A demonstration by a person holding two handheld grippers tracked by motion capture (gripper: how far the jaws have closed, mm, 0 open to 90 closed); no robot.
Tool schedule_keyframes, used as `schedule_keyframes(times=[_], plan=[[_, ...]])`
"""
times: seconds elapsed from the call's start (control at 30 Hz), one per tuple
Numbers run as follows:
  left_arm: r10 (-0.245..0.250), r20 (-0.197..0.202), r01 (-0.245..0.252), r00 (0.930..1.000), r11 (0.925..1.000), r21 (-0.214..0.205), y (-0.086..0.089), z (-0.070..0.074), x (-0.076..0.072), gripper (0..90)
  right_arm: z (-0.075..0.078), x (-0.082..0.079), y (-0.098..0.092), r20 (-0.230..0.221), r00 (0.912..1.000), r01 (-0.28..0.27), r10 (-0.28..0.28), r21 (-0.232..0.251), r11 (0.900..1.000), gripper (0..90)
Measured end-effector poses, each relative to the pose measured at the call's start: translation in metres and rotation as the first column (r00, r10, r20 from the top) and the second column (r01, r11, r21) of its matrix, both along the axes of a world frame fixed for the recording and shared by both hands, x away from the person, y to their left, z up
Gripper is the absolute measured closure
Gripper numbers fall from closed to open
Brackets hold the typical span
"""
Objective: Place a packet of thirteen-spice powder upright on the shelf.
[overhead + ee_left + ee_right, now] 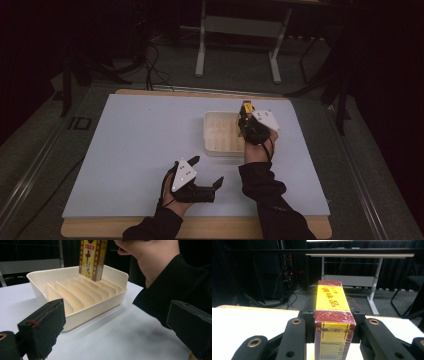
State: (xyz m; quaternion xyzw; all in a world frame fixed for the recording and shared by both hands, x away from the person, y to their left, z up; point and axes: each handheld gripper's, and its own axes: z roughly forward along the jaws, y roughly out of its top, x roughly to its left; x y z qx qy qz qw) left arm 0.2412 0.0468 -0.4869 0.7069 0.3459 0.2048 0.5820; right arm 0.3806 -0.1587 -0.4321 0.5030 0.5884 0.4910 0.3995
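A yellow and dark red seasoning box (333, 315) is clamped upright between the jaws of my right gripper (246, 116). It hangs just above the right-hand slots of a cream tray with divider ribs (215, 135). From the left gripper view the box (92, 258) hovers over the tray (50, 277), its lower end close to the ribs. My left gripper (206, 171) rests near the table's front edge, open, with nothing between its pads (45, 325). It points toward the tray.
The tray sits on a pale blue mat (135, 150) that covers a wooden table. A sleeve and hand (170, 277) stand to the right of the tray. Beyond the table stand a white-legged desk frame (240, 45), cables and dark equipment.
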Motion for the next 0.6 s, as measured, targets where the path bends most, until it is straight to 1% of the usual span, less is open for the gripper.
schedule_keyframes(times=[0.13, 0.33, 0.43, 0.57, 0.6], plan=[[0.005, -0.007, -0.005, 1.0000, 1.0000, -0.001, 0.001, 0.000, 0.000, 3.1, -0.006, 0.001, 0.003, -0.008, 1.0000, 0.004, -0.004, 0.005, 1.0000, 67.4], [0.010, -0.012, -0.010, 0.9999, 0.9999, -0.001, 0.001, 0.000, 0.001, 3.1, -0.013, 0.003, 0.001, -0.025, 0.9995, 0.018, -0.018, 0.017, 0.9997, 67.4], [0.011, -0.010, -0.011, 0.9999, 0.9999, 0.000, 0.001, 0.000, 0.001, 3.1, -0.016, 0.004, 0.000, -0.027, 0.9994, 0.022, -0.022, 0.005, 0.9997, 67.4], [0.014, -0.013, -0.014, 0.9998, 0.9999, -0.002, 0.001, 0.000, 0.001, 3.1, -0.017, 0.002, -0.002, -0.029, 0.9989, 0.036, -0.036, 0.005, 0.9993, 67.4], [0.014, -0.013, -0.014, 0.9998, 0.9999, -0.002, 0.001, 0.000, 0.001, 3.1, -0.017, 0.002, -0.003, -0.028, 0.9988, 0.040, -0.039, 0.012, 0.9991, 67.4]])
